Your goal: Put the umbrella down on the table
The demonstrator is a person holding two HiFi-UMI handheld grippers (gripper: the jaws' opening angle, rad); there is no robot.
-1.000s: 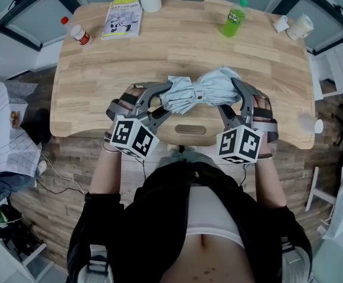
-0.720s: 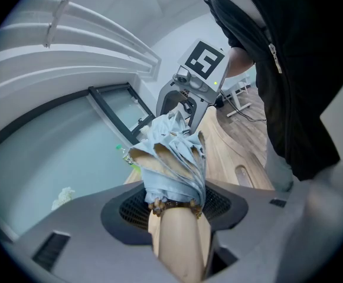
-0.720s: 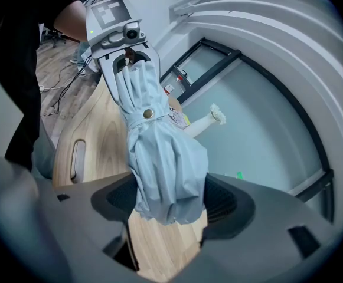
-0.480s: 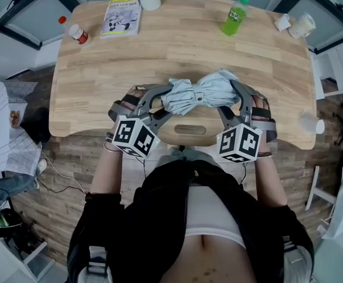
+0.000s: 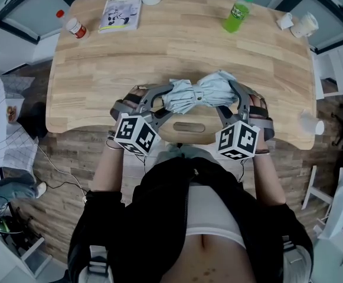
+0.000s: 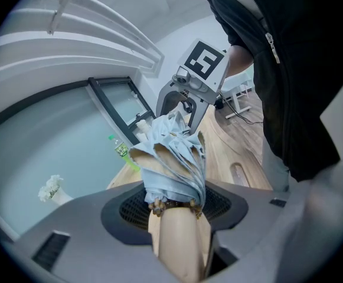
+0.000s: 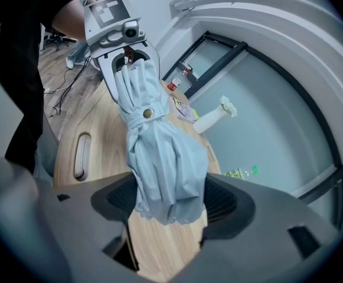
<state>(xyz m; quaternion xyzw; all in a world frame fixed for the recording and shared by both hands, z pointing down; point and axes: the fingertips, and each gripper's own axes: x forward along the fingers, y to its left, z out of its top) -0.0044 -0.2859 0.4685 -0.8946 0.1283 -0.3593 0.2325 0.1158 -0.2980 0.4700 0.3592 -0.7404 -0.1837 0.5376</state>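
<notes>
Holds a folded pale-blue umbrella (image 5: 196, 94) by both ends above the near middle of the wooden table (image 5: 177, 46), just beyond its slot (image 5: 189, 127). Runs left to right, long axis along the near edge. Points the beige handle end left, clamped in the left gripper (image 5: 166, 99), and the bunched cloth end right, pinched in the right gripper (image 5: 229, 98). Cannot tell whether it touches the tabletop

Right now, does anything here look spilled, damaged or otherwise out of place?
Nothing looks spilled or damaged. Only the umbrella is a little untidy: its cloth bulges loosely near the right gripper, although the strap is buttoned.
</notes>
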